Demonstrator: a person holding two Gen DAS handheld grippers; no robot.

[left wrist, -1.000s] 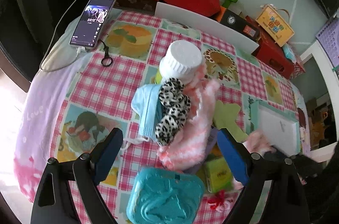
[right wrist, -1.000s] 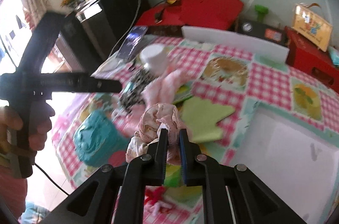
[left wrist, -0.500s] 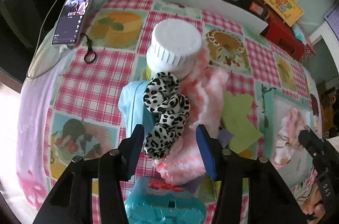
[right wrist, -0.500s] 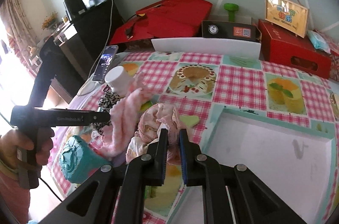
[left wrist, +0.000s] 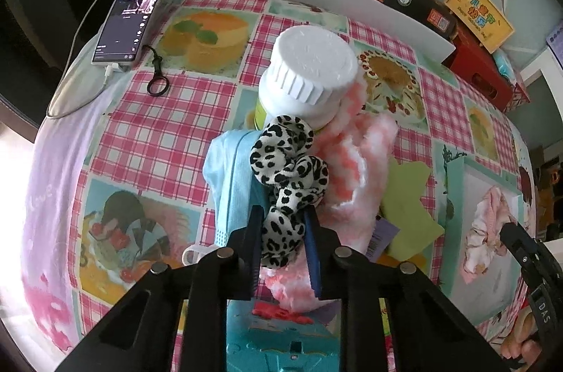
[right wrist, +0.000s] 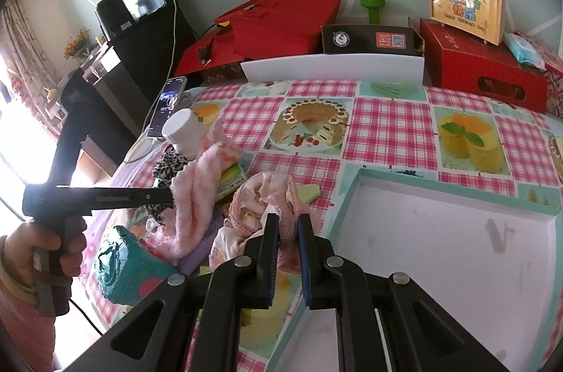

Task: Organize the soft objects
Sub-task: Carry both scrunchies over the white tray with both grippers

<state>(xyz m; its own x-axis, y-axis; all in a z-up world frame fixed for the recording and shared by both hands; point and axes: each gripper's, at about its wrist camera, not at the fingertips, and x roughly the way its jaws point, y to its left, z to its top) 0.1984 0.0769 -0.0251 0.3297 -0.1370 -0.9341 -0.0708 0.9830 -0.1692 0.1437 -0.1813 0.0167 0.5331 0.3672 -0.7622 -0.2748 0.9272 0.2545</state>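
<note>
My left gripper (left wrist: 283,240): jaws just closed, pressing the leopard scrunchie (left wrist: 286,182).
My right gripper (right wrist: 288,240): narrow, clamped on pink floral cloth (right wrist: 262,199) beside the white tray (right wrist: 440,252).

phone (left wrist: 135,13), white-capped bottle (left wrist: 309,73); red boxes (right wrist: 482,69)

"DAS" on right gripper (left wrist: 506,231) arm; "Love" on tablecloth (left wrist: 42,196) edge.

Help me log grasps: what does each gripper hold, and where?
Left gripper: leopard-print scrunchie, by its lower loop. Right gripper: pink floral cloth, by its near edge.
</note>
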